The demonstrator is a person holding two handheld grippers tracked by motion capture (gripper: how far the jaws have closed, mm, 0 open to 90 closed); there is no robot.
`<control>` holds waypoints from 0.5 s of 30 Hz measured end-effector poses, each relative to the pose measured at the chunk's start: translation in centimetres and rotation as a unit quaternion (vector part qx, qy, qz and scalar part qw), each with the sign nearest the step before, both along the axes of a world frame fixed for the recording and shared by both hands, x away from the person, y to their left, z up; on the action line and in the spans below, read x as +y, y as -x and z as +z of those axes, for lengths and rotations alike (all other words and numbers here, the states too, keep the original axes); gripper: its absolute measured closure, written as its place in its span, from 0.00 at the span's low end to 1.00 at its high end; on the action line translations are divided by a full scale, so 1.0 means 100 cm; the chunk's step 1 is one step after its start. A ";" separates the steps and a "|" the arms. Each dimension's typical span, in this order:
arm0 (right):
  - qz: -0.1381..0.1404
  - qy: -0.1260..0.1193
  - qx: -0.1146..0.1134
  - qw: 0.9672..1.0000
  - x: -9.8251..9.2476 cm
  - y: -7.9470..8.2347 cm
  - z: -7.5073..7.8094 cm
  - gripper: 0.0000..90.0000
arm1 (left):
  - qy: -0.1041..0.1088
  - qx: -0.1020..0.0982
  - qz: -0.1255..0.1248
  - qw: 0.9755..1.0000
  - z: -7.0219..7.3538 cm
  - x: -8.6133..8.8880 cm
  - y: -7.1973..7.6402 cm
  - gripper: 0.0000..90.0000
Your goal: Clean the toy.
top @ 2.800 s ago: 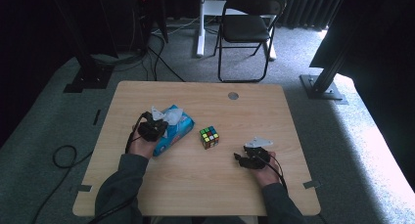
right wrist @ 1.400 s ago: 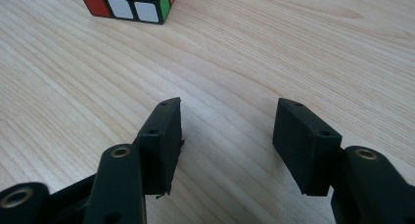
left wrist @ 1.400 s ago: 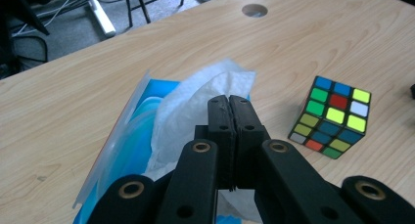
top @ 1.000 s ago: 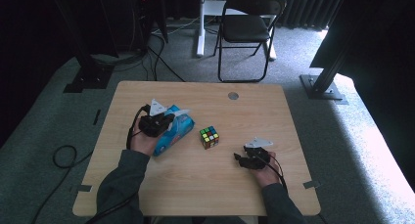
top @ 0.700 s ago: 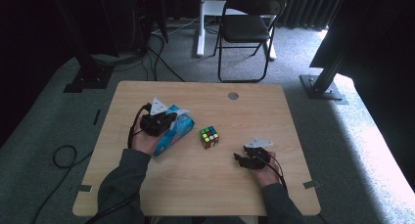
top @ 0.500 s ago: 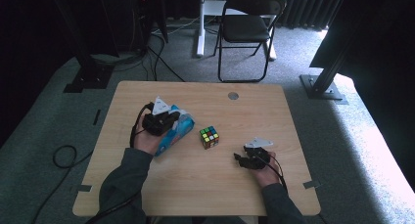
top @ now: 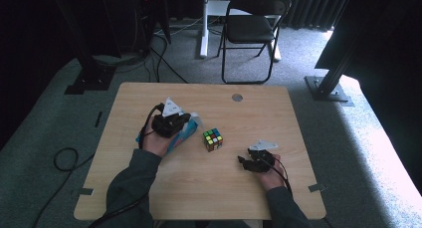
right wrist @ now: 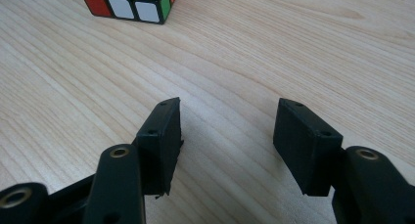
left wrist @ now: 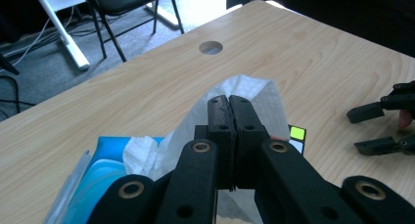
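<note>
The left tool [left wrist: 229, 117] is clamped on a white tissue [left wrist: 254, 94] drawn up from the blue tissue pack [left wrist: 95, 172]. The right tool [right wrist: 226, 136], jaws apart and empty, rests on the pale wooden desk [top: 259, 108] near a colour cube [top: 212, 140]. A black folding chair [top: 249, 26] stands beyond on grey carpet.

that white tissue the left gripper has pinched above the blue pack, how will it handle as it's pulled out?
Probably floppy: the tissue drapes and creases around the shut left gripper. Likely very light, so the blue pack may lift or slide with it. It looks thin, so a sharp tug could tear it.
</note>
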State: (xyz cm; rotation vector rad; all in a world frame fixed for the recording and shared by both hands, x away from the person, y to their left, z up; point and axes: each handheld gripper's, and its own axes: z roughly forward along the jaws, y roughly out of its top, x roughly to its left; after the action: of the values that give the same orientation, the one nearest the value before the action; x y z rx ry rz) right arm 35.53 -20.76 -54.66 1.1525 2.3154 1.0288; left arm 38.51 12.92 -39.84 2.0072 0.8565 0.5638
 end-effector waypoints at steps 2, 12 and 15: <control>0.000 0.000 0.000 1.000 0.000 0.000 0.000 0.48 | 0.002 0.000 -0.003 1.000 0.000 -0.002 0.001 0.99; 0.000 0.000 0.000 1.000 0.000 0.000 0.000 0.48 | -0.008 -0.006 -0.020 1.000 0.003 -0.014 0.002 0.99; 0.000 0.000 0.000 1.000 0.000 0.000 0.000 0.48 | -0.007 -0.006 -0.026 1.000 0.004 -0.018 0.002 0.99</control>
State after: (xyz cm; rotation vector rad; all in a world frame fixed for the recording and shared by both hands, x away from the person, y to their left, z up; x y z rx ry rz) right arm 35.53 -20.76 -54.66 1.1519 2.3153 1.0284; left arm 38.27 11.12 -39.44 2.0307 0.7920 0.5529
